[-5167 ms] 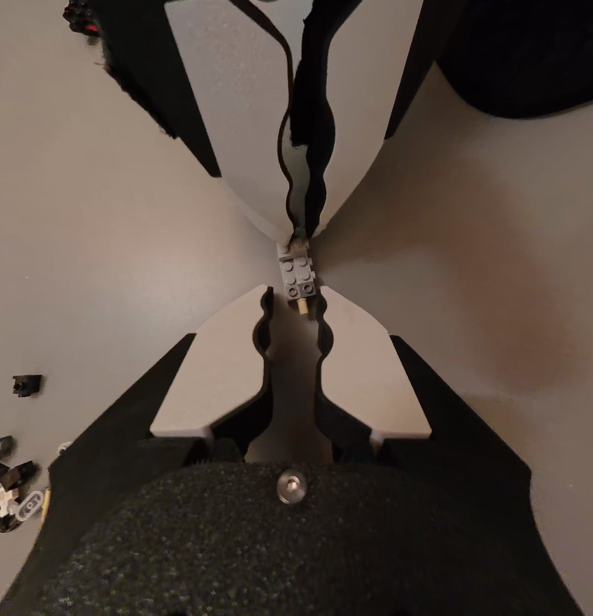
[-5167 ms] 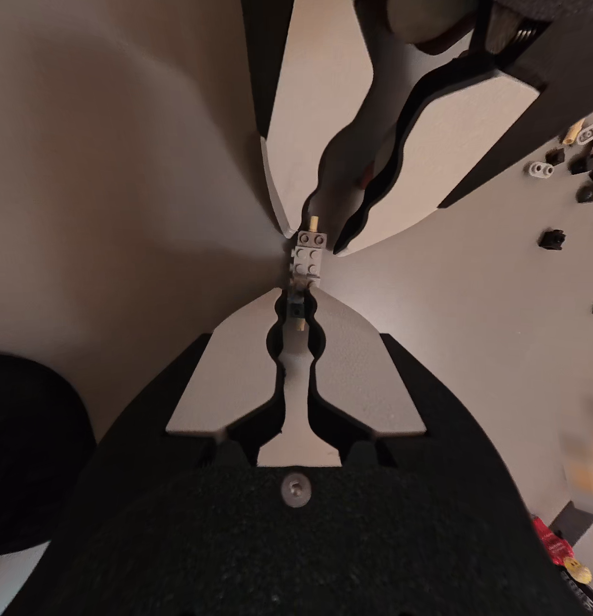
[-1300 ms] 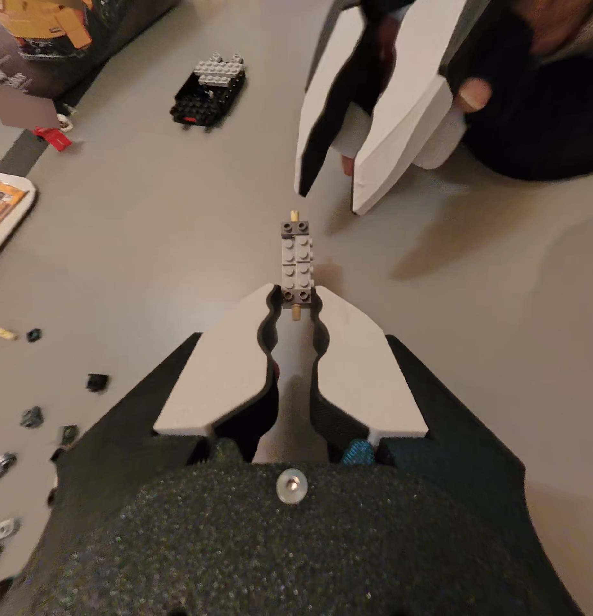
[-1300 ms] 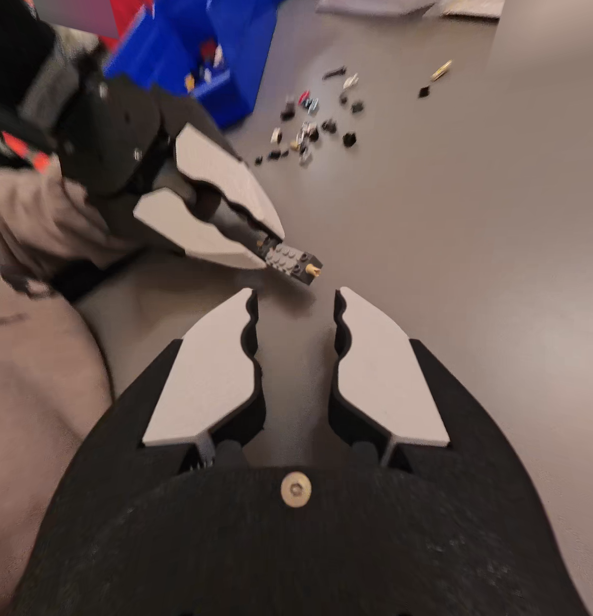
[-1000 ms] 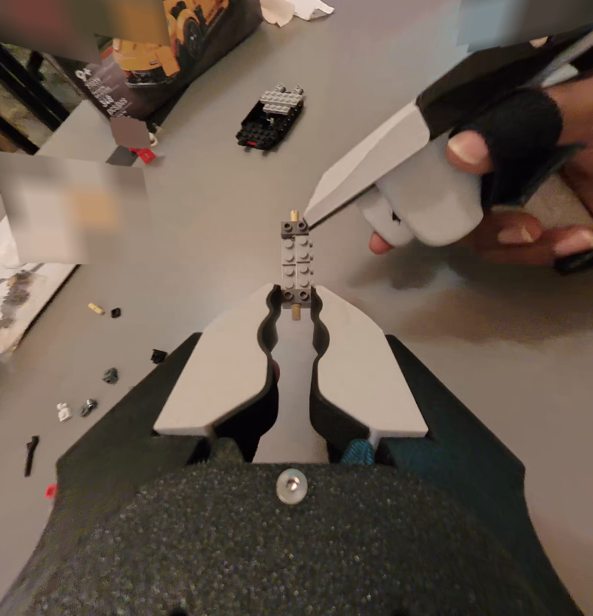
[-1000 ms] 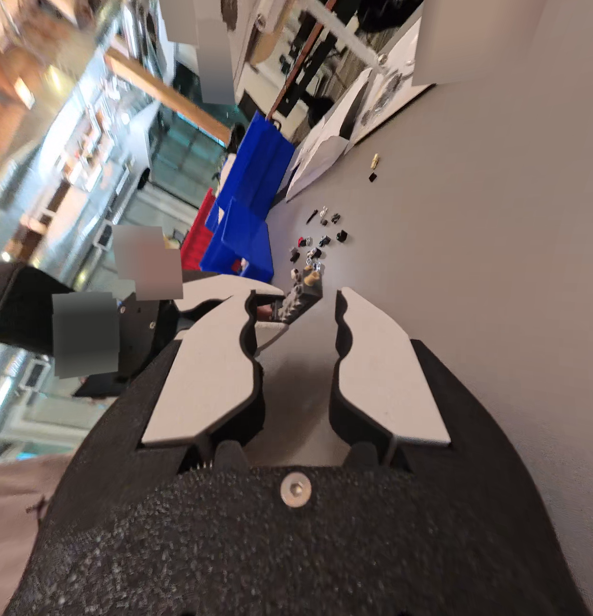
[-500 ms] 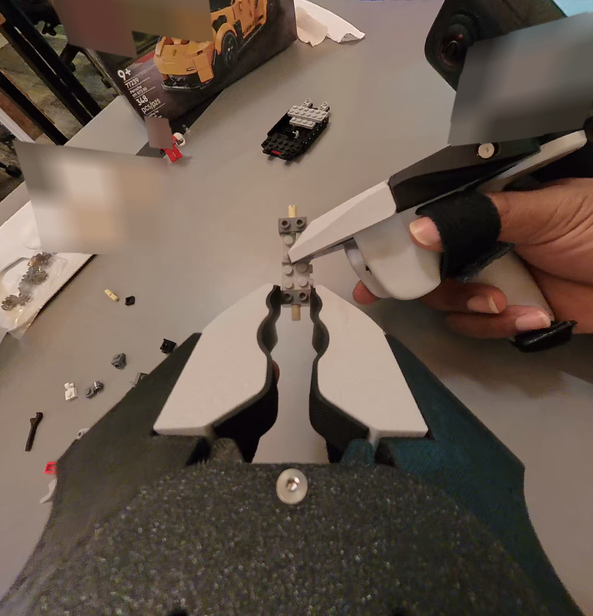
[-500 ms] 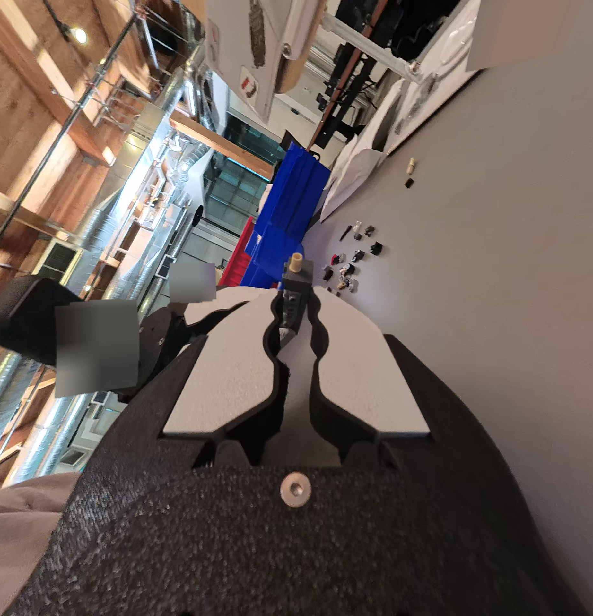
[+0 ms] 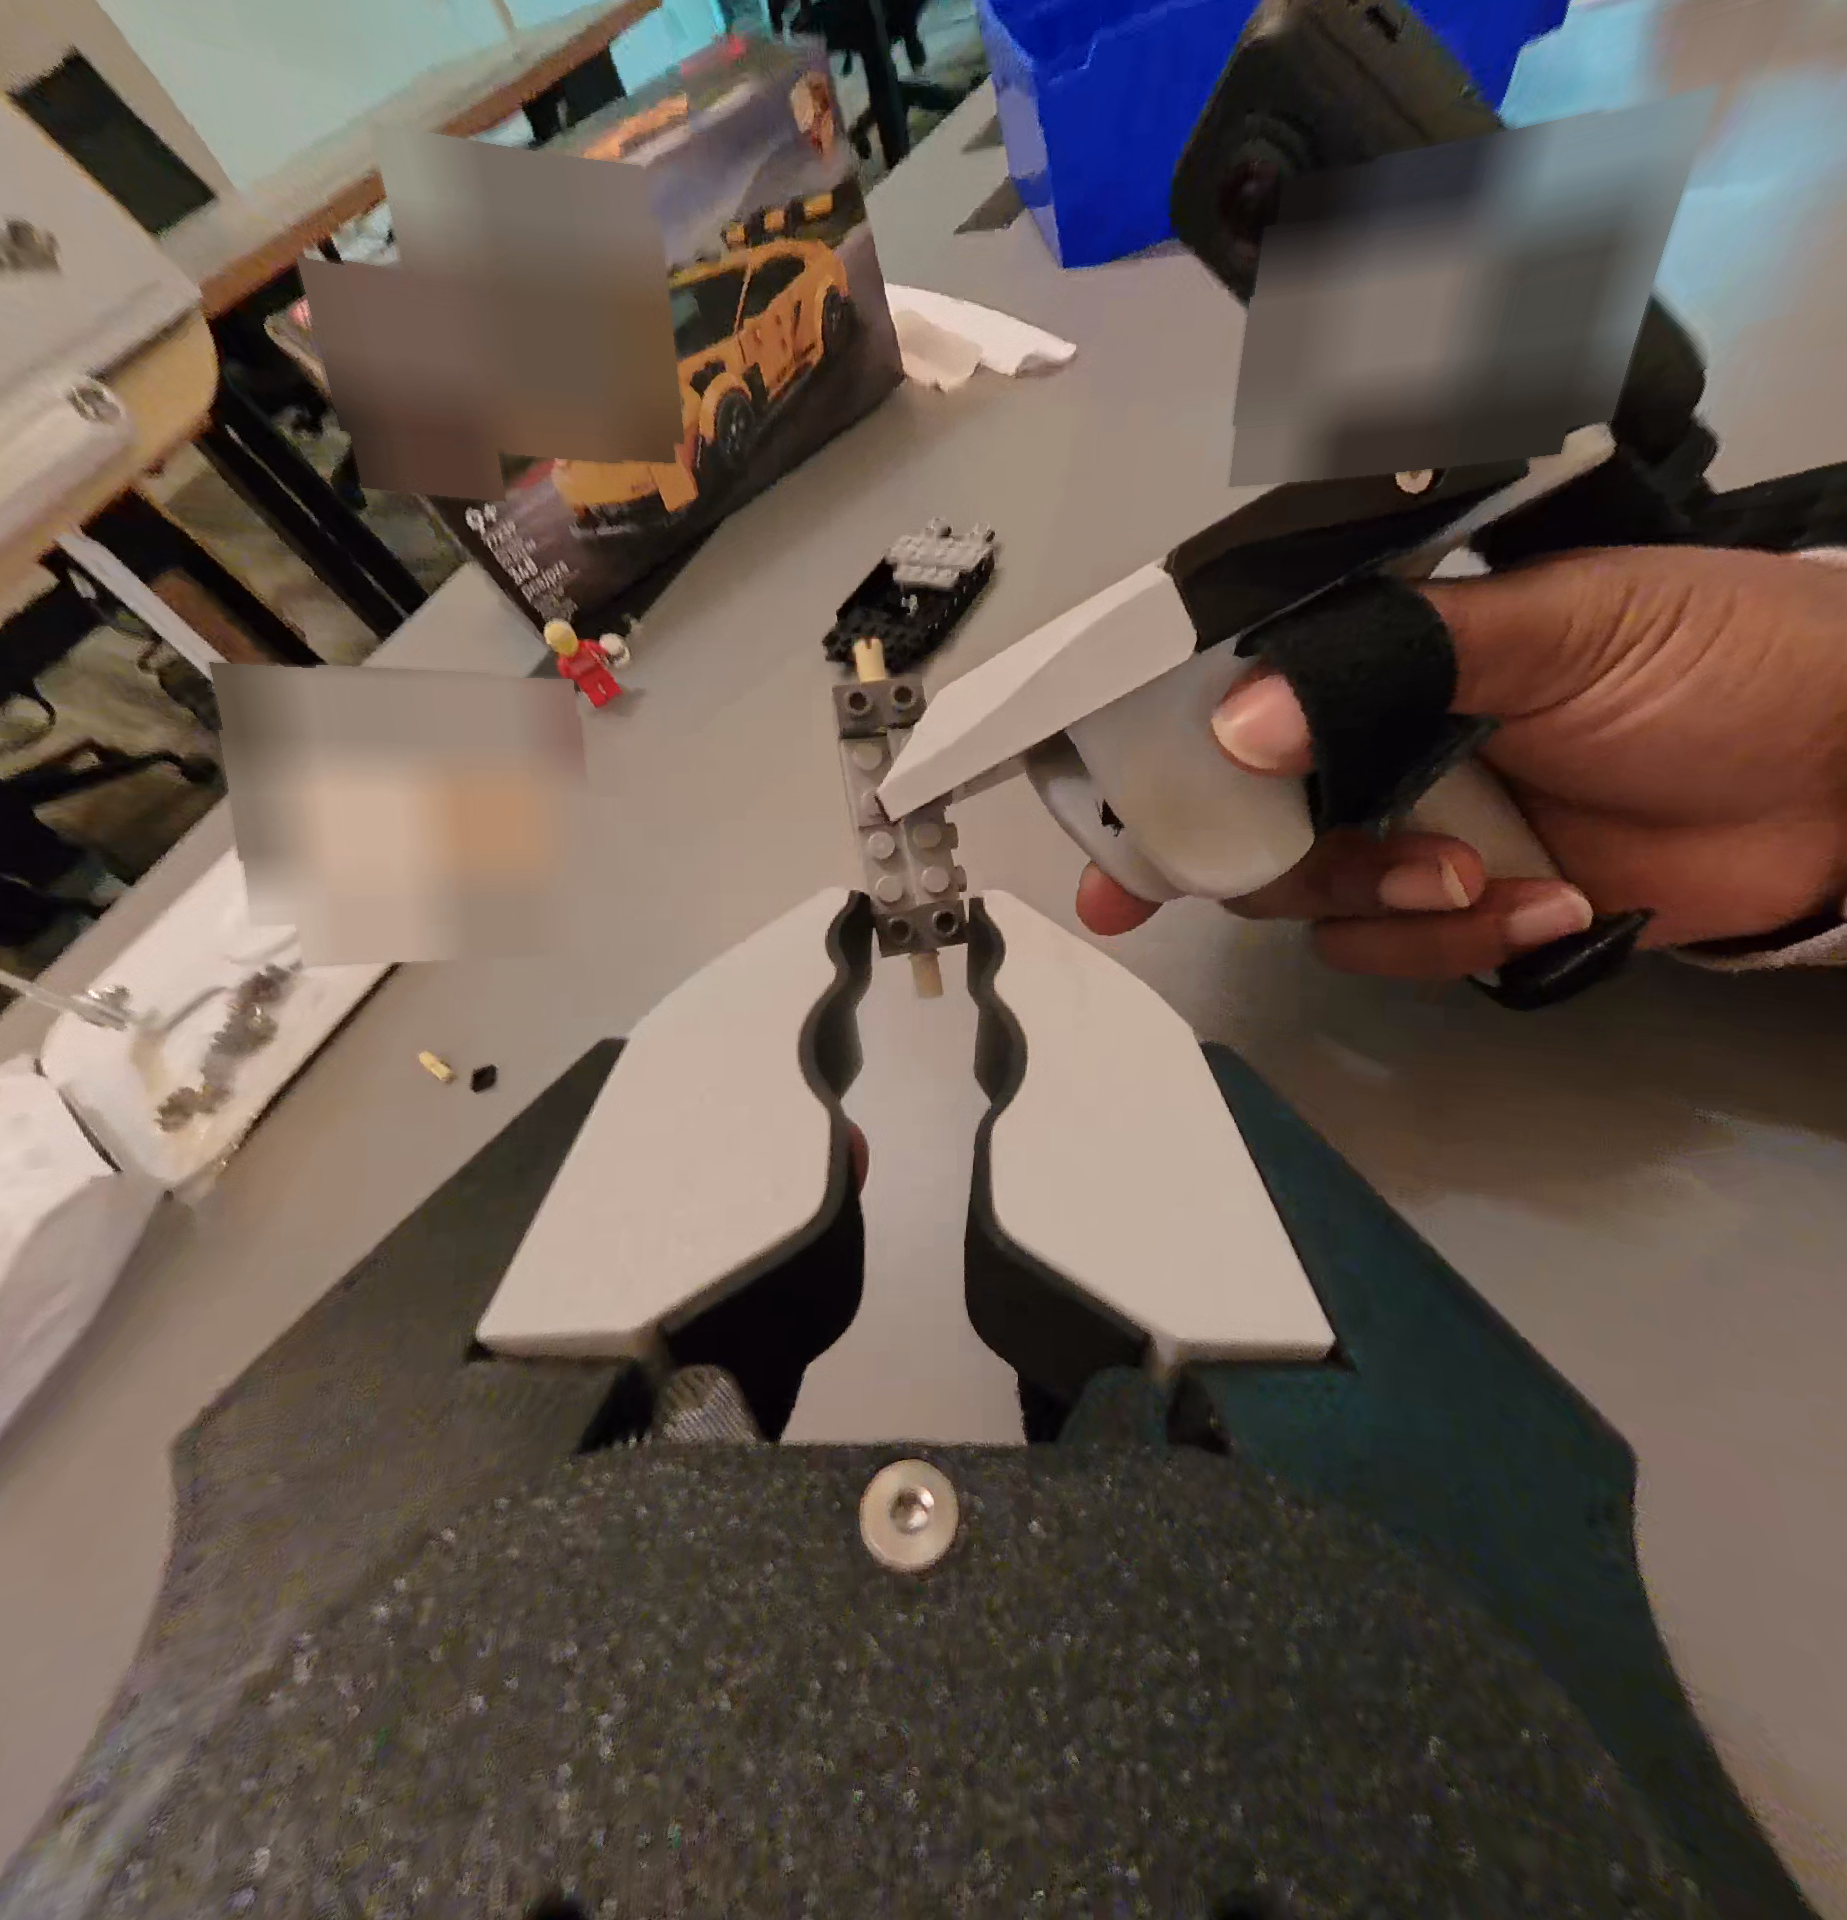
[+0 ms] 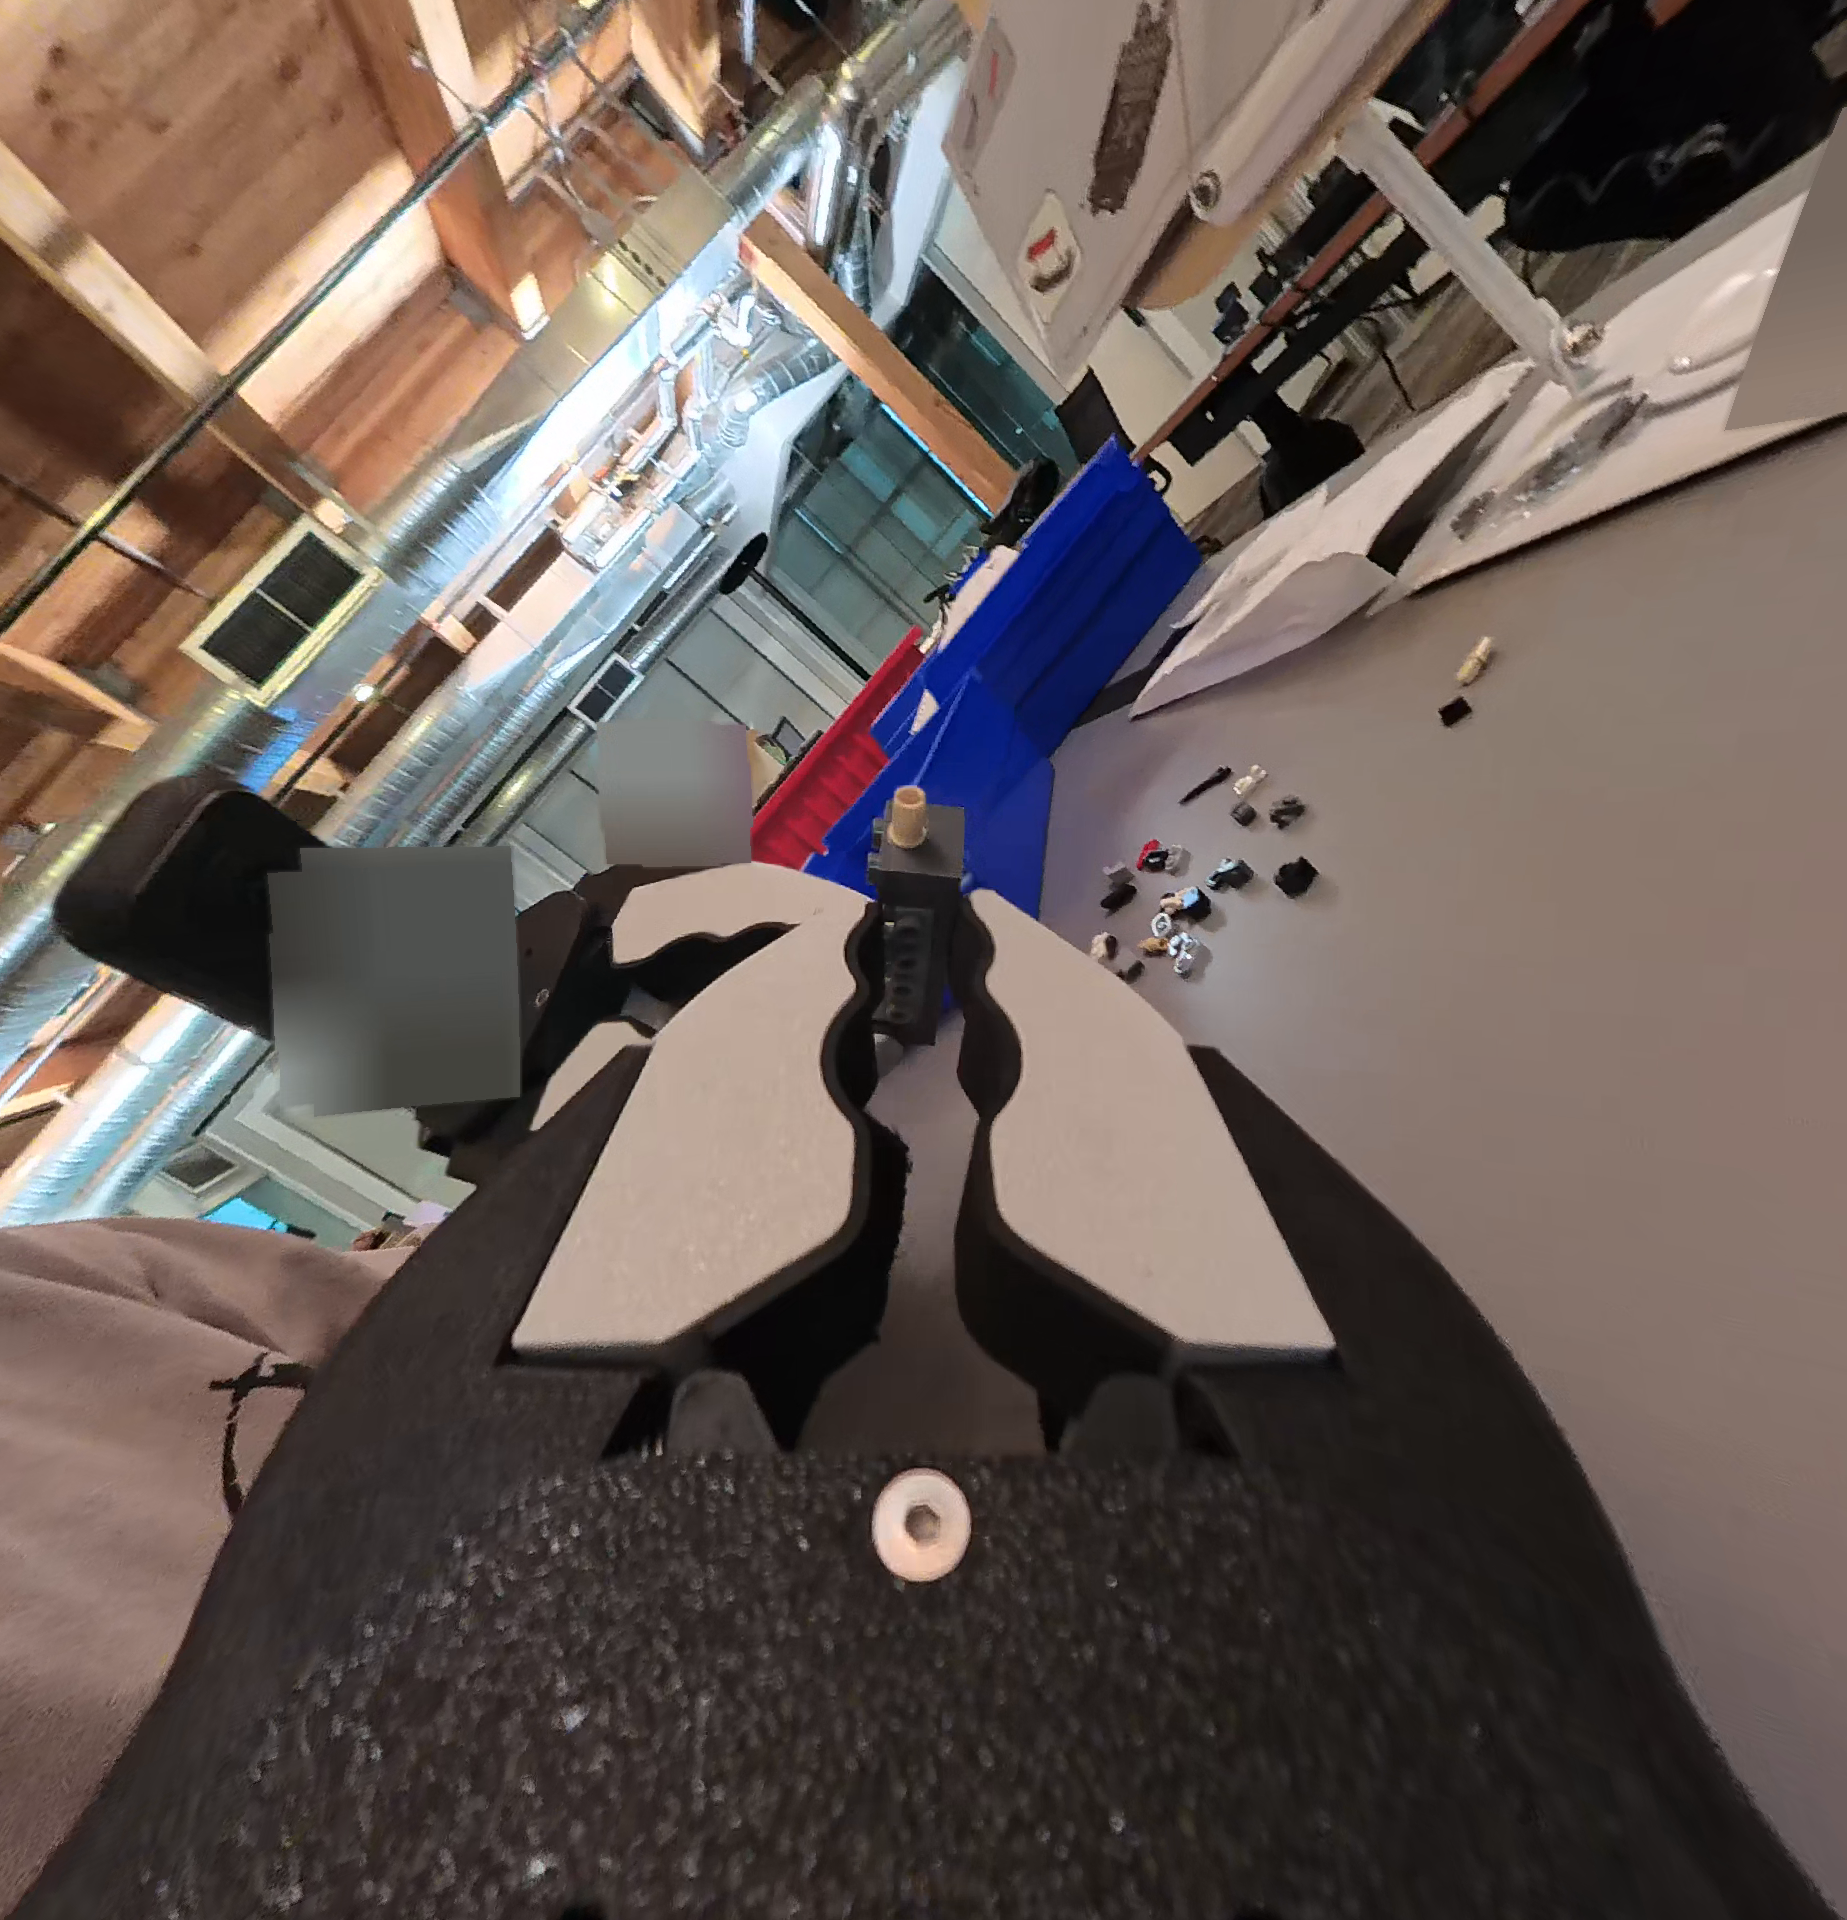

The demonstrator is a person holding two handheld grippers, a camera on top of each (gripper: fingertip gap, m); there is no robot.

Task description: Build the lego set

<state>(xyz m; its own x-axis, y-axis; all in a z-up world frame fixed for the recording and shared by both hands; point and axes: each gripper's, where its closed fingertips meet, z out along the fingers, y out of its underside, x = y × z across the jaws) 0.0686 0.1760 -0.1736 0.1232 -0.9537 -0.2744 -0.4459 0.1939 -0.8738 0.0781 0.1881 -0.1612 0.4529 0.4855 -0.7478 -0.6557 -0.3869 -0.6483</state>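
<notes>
A grey counter (image 9: pixel 1418 1195) in a workshop carries the job. At far left lie bags of parts (image 9: pixel 202 1039), then a loose tan pin (image 9: pixel 436 1065), a red minifigure (image 9: pixel 586 665) and the set's box (image 9: pixel 711 416); a black chassis (image 9: pixel 914 603) sits just beyond, apart from the work.

The left gripper (image 9: pixel 914 925) has its fingers closed on the near end of the grey axle piece (image 9: pixel 914 862), holding it off the counter with studs up so the other tool can reach it. The right gripper (image 10: pixel 914 935), tipped on its side, clamps the piece's middle across the width, probably to press the plates tight or take it over.

Half a second ago the right fingers were already round it; now they sit deeper. Five seconds ago it lay low over the counter.
</notes>
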